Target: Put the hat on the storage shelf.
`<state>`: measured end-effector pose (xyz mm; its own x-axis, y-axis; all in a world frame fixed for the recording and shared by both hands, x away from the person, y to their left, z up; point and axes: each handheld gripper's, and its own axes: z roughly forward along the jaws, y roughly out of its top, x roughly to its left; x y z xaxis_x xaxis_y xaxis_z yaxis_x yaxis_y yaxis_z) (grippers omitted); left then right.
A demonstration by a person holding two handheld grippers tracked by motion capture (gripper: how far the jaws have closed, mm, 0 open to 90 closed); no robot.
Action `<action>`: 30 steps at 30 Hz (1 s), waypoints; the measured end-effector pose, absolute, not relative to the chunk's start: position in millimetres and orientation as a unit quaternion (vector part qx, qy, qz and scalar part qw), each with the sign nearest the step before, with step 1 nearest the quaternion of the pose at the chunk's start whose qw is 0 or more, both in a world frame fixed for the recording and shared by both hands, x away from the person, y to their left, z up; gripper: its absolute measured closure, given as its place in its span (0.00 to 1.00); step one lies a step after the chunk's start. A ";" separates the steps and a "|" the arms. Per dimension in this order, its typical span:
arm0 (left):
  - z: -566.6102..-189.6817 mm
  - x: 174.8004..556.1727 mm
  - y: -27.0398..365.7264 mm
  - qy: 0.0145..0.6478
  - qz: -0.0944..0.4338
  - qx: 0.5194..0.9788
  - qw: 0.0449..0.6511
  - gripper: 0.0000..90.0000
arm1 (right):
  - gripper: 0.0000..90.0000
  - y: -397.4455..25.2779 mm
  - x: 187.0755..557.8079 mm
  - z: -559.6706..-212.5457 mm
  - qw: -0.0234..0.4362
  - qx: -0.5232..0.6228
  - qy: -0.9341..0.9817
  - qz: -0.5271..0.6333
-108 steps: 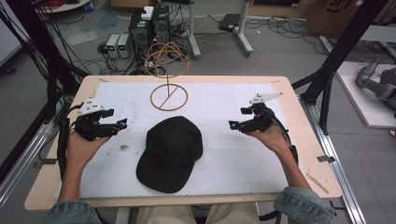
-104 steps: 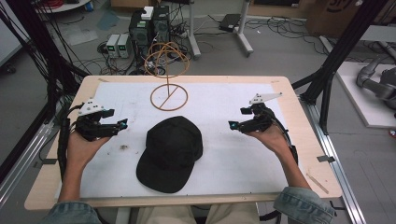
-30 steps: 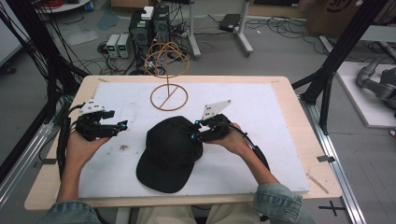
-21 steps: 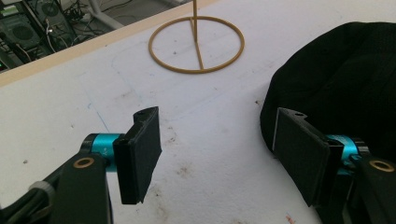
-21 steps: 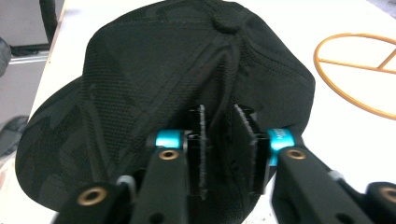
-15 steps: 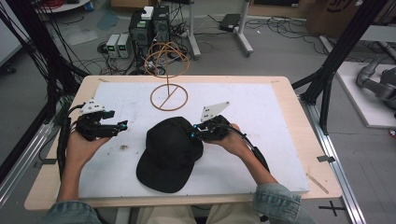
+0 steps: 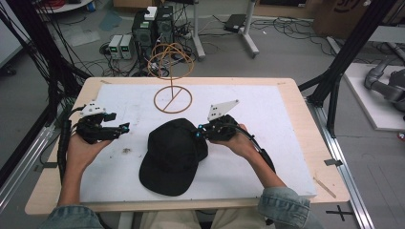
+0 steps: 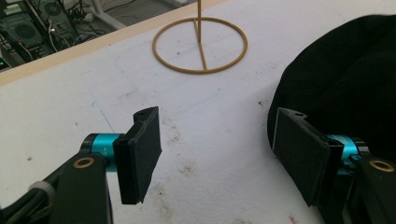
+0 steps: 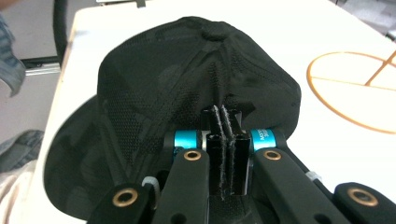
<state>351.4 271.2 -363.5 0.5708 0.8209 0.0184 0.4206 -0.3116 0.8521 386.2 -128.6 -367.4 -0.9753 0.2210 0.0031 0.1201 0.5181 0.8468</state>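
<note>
Jaws of right gripper (image 9: 223,121) pinched on black mesh cap (image 9: 187,74); left gripper (image 8: 215,149) wide apart.

cap (image 7: 173,155): you see black, with mesh weave
wire stand (image 7: 172,98): your view shows ochre
table (image 7: 267,107): white, dark-speckled

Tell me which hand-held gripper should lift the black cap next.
Right. The right hand-held gripper sits at the black cap, its jaws closed together on a fold of the crown fabric. The left hand-held gripper stands open beside the cap, apart from it, over the white table.
</note>
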 end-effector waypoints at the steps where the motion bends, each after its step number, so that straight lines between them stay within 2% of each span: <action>1: -363.7 351.5 270.9 0.403 0.234 0.773 0.432 0.36 | 1.00 -127.9 384.8 -364.2 0.055 0.097 0.868 0.484; 30: -364.5 353.4 277.9 0.412 0.231 0.766 0.437 0.36 | 1.00 -108.7 400.5 -274.0 0.109 0.066 0.836 0.534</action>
